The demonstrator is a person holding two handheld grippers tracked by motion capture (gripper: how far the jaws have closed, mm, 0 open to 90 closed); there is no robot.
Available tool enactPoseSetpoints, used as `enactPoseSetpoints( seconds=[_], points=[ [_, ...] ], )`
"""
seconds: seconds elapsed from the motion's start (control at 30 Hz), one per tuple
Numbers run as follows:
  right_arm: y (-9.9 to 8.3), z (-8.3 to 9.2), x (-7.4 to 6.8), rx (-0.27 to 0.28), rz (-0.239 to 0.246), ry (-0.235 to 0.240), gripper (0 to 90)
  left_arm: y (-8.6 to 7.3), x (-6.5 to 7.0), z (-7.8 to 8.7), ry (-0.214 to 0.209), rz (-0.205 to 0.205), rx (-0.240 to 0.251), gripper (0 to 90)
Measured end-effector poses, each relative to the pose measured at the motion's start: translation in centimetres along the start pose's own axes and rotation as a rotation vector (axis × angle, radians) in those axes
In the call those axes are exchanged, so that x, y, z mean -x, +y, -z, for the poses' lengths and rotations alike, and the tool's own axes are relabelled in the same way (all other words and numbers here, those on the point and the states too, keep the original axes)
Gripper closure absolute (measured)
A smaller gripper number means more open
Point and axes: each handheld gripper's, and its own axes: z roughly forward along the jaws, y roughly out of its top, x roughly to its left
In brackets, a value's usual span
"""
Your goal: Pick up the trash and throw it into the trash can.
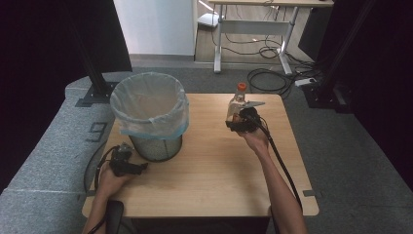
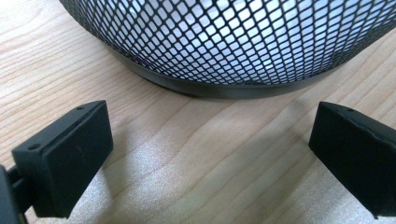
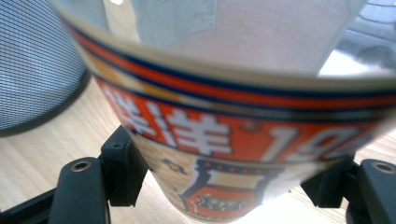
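A clear plastic bottle [image 1: 237,101] with an orange cap and an orange printed label [image 3: 233,140] is lifted off the wooden table [image 1: 209,165], upright, with my right gripper [image 1: 242,122] shut on its lower part. In the right gripper view the jaws press on both sides of the label. A black mesh bin [image 1: 151,117] lined with a pale plastic bag stands at the table's left. My left gripper [image 1: 127,163] rests on the table just in front of the bin's base [image 2: 219,88]; its jaws stand wide open with bare wood between them.
Beyond the table's far edge are a white desk frame [image 1: 253,29], cables [image 1: 268,80] and a power strip on grey carpet. Black stands flank the scene at left and right. The wood between bin and bottle is bare.
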Motion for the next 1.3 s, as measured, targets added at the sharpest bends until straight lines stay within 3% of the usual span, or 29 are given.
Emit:
enactPoseSetpoints(
  seconds=[0.27, 0.5, 0.7, 1.3],
  points=[
    [1.6, 1.6, -0.8, 0.002, 0.033, 0.004, 27.8, 0.0, 0.0, 0.0, 0.000, 0.000, 0.000, 0.0],
    [3.3, 3.1, -1.5, 0.019, 0.033, 0.049, 27.8, 0.0, 0.0, 0.0, 0.000, 0.003, 0.003, 0.0],
    [4.9, 4.0, -2.1, 0.017, 0.058, 0.060, 27.8, 0.0, 0.0, 0.0, 0.000, 0.003, 0.002, 0.0],
    [9.4, 5.5, -4.4, 0.013, 0.083, 0.138, 27.8, 0.0, 0.0, 0.0, -0.001, 0.002, 0.001, 0.0]
  ],
)
